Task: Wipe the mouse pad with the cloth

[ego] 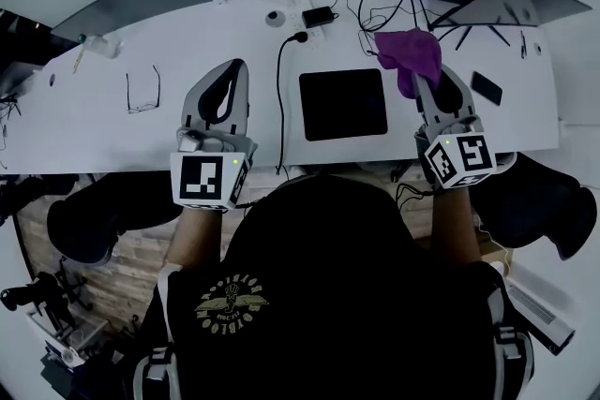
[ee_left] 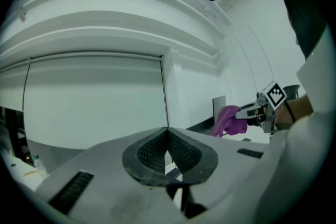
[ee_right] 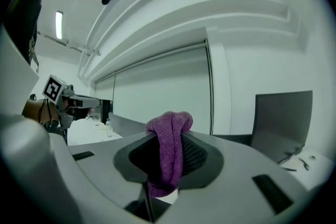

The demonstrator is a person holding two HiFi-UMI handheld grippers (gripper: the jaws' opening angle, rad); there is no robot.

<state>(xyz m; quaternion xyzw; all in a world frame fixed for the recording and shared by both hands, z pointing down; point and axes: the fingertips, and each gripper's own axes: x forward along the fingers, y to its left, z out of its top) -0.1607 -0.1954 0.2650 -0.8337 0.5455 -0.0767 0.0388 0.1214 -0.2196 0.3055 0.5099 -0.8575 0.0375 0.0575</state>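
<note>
The black mouse pad point(ego: 342, 103) lies flat on the white desk point(ego: 94, 122), between my two grippers. My right gripper point(ego: 423, 81) is just right of the pad's far corner, raised off the desk and shut on the purple cloth point(ego: 410, 56). In the right gripper view the cloth point(ee_right: 170, 147) is pinched between the jaws and folds over their tips. My left gripper point(ego: 235, 70) is left of the pad with its jaws shut and nothing between them point(ee_left: 168, 131). From the left gripper view, the cloth point(ee_left: 227, 119) hangs from the right gripper point(ee_left: 247, 112).
Spectacles point(ego: 142, 94) lie on the desk to the left. A black cable point(ego: 279, 98) runs along the pad's left side to a power adapter point(ego: 319, 16). A dark phone point(ego: 486, 87) and tangled wires point(ego: 394, 9) are at the right. Two chair backs stand behind the desk.
</note>
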